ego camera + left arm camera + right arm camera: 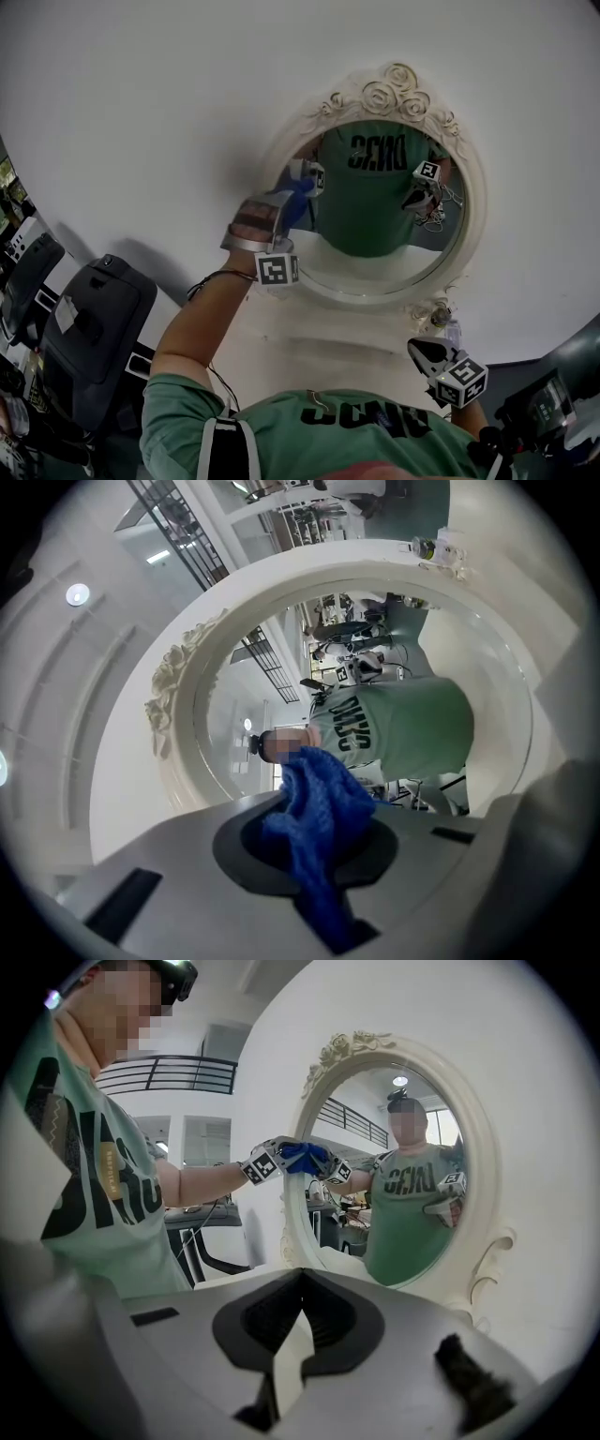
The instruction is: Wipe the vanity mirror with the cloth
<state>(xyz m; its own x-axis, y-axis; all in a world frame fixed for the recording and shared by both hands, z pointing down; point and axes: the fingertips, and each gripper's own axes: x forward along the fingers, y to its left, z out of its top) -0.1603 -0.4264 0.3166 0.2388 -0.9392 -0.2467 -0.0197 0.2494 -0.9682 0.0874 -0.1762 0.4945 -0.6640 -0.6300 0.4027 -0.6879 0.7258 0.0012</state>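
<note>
The oval vanity mirror (384, 202) in its ornate cream frame (386, 89) stands against a white wall. My left gripper (286, 208) is raised to the glass at the mirror's left side and is shut on a blue cloth (302, 190), which touches the glass. In the left gripper view the cloth (319, 799) bunches between the jaws in front of the mirror (412, 658). My right gripper (421, 350) hangs low at the right, below the mirror, shut and holding nothing. The right gripper view shows the mirror (403, 1176) and the cloth (302, 1156) from the side.
A black exercise machine (89, 323) stands at the left, close to my left arm. Dark equipment (548, 403) sits at the lower right. A cream shelf (309, 328) runs under the mirror, with a small clear bottle (453, 328) by the frame's lower right.
</note>
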